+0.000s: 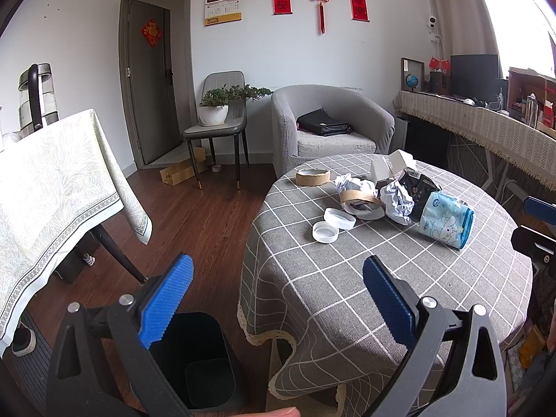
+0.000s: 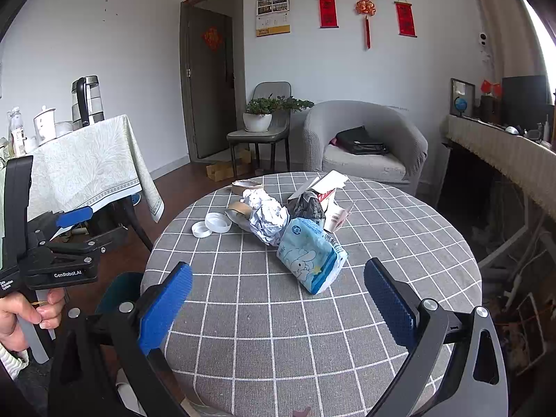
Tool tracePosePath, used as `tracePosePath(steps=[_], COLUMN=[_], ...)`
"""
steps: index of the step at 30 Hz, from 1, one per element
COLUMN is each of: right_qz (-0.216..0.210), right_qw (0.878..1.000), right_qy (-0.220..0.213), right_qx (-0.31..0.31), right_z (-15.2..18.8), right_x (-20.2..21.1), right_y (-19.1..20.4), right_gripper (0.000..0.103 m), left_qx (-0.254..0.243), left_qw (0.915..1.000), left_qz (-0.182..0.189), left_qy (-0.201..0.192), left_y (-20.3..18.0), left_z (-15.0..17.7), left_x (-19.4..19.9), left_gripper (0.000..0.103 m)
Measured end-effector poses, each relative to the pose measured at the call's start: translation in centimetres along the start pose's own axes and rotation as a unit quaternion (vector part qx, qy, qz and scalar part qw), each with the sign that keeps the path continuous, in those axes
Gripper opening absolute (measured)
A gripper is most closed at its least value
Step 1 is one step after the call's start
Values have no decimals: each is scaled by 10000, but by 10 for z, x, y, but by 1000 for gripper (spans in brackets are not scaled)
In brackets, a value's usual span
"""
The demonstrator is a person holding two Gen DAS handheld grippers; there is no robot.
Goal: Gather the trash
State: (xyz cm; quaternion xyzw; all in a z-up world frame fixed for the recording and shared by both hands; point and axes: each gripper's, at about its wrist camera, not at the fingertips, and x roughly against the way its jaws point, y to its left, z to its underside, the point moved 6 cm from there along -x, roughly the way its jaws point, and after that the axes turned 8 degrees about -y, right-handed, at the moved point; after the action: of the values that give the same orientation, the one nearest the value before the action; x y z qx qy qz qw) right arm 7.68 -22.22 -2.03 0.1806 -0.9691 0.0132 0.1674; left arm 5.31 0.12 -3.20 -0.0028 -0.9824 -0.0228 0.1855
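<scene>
Round table (image 2: pixel 399 260), checked cloth: trash heaped mid-table around crumpled paper (image 2: pixel 267 217). Left gripper (image 1: pixel 276 295) and right gripper (image 2: pixel 278 299) jaws wide, empty. Black bin (image 1: pixel 205 358) beside table. Collection unstarted; tissue pack (image 2: pixel 311 260), nearest the paper, likely first grasp.

tape rolls (image 1: pixel 312 177): 2 | white lids (image 1: pixel 325 232): 2 | crumpled papers (image 1: pixel 398 201): 2 | tissue pack (image 1: pixel 446 220): 1 | bin (image 1: pixel 205 358): 1

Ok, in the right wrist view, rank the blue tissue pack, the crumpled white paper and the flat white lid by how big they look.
1. Blue tissue pack, though it lies nearest the camera.
2. Crumpled white paper, nearly as big, so this order is unsure.
3. Flat white lid, clearly smallest.
</scene>
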Motion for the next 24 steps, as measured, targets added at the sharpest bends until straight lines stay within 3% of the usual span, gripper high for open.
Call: tracePosePath(steps=[24], right_qz=[2], right_qw=[10000], right_qy=[25], right_qx=[19], right_z=[1], right_x=[-1], right_y=[2], right_gripper=[100], left_qx=[-5], left_qw=[10000], left_qz=[-3], left_qy=[3], left_y=[-1], left_z=[0], left_x=[0], left_gripper=[100])
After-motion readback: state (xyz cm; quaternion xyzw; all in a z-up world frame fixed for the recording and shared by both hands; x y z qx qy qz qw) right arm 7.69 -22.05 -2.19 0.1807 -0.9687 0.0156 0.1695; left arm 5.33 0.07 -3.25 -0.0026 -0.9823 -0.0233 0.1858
